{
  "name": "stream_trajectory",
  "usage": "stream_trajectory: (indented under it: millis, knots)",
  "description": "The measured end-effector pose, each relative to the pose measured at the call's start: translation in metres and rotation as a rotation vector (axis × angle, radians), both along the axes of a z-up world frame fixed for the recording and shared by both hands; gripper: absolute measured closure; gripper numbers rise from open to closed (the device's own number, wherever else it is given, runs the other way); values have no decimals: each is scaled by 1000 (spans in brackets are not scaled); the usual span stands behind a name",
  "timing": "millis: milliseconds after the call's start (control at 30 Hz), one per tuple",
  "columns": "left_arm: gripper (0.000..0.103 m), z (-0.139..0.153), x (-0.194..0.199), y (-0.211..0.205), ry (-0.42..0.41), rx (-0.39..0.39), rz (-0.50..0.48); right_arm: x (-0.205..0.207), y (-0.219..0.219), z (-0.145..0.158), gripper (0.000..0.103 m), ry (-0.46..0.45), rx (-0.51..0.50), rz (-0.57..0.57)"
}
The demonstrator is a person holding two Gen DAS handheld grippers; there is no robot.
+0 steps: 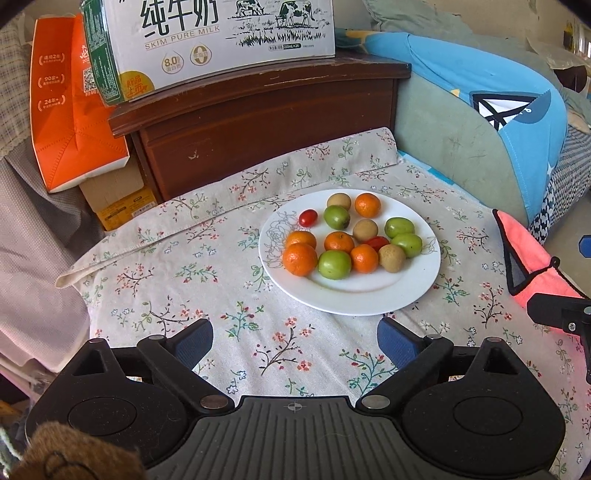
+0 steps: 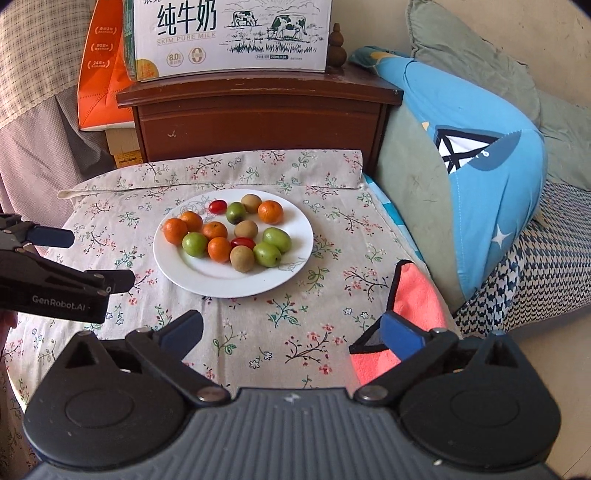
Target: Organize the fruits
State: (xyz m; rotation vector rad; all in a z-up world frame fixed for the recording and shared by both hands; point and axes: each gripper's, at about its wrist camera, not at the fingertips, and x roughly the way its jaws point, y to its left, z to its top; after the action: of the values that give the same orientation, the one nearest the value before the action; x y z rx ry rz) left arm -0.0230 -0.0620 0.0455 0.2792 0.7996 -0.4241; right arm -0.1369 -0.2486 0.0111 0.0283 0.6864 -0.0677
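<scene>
A white plate point(image 1: 362, 295) sits on the flowered tablecloth and holds mixed fruit: several small oranges point(image 1: 300, 259), several green fruits point(image 1: 334, 264), three brown longans point(image 1: 392, 258) and two cherry tomatoes point(image 1: 308, 217). The plate shows in the right wrist view point(image 2: 229, 280) too. My left gripper point(image 1: 295, 338) is open and empty, a little short of the plate's near rim. My right gripper point(image 2: 291, 330) is open and empty, nearer than the plate and to its right. The left gripper also shows in the right wrist view point(image 2: 96, 258) at the left edge.
A pink cloth with black trim point(image 2: 413, 302) lies on the table right of the plate, by my right fingertip. A dark wooden cabinet point(image 2: 258, 118) with a milk carton box point(image 2: 232, 33) stands behind. Blue and green cushions point(image 2: 480, 166) lie at right. An orange bag point(image 1: 66, 110) stands at left.
</scene>
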Motion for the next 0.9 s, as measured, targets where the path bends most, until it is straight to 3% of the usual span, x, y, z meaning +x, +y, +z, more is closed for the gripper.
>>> stream_trajectory:
  millis: [267,633,900]
  knots:
    - [6,3,1,5,14,-5,9,5,3,-7,2,61,15,1]
    - [6,-3,13,4,50,-27,45,32,16,-14,2,70,27,26]
    - [6,-12,21,1,65,1,70,55,17,-21,1,94,46,7]
